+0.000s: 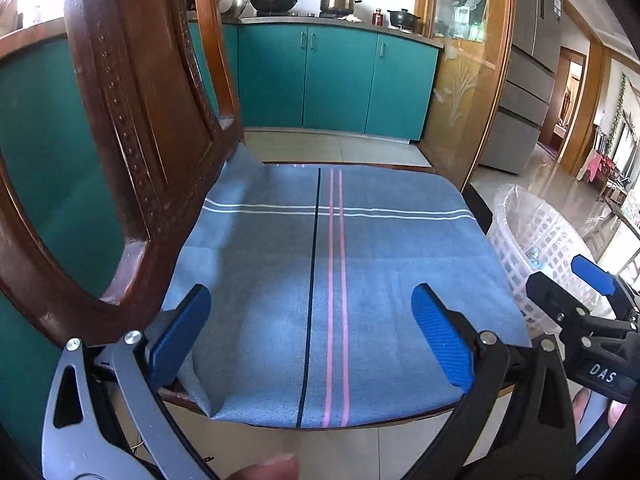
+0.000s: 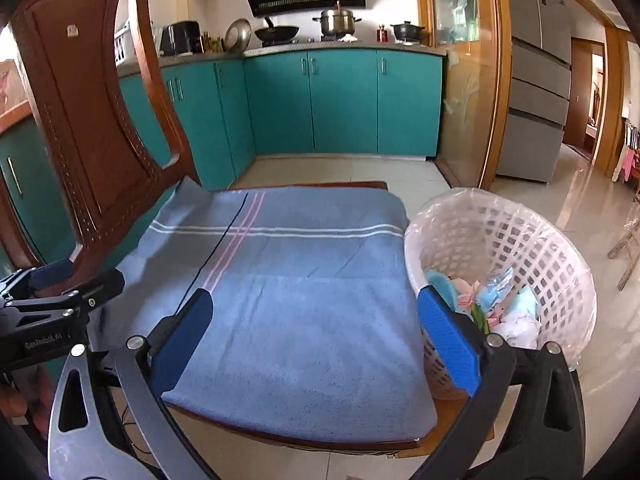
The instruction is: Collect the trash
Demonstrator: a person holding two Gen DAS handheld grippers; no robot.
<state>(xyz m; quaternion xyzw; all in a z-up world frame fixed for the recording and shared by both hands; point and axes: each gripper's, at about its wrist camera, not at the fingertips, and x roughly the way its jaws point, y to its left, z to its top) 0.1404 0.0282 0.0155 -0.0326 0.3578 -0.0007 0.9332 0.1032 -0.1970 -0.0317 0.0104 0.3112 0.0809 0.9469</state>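
Left claw (image 1: 310,334): fingers spread wide apart, nothing between them, held above the front part of the chair seat. Right claw (image 2: 314,340): likewise spread wide, nothing held, positioned over the front right part of the same seat, its right finger (image 2: 450,346) overlapping the near rim of the basket in the right wrist view.

The wooden chair (image 2: 80,92) stands on a tiled floor (image 2: 580,208), backrest to the left. A blue towel (image 1: 360,280) with white, pink and dark stripes covers the seat and lies flat; no loose item shows on it.

The white lattice basket (image 2: 520,248), lined with a clear plastic bag, stands on the floor just beside the right edge of the seat. The trash (image 2: 500,304) lies inside it, at the bottom: crumpled pieces in light blue, pink, white and green. Individual items cannot be told apart.

Behind the chair runs a row of teal cabinets (image 2: 340,100) whose tabletop carries a steel pot (image 2: 338,20) and a black wok (image 2: 278,32).
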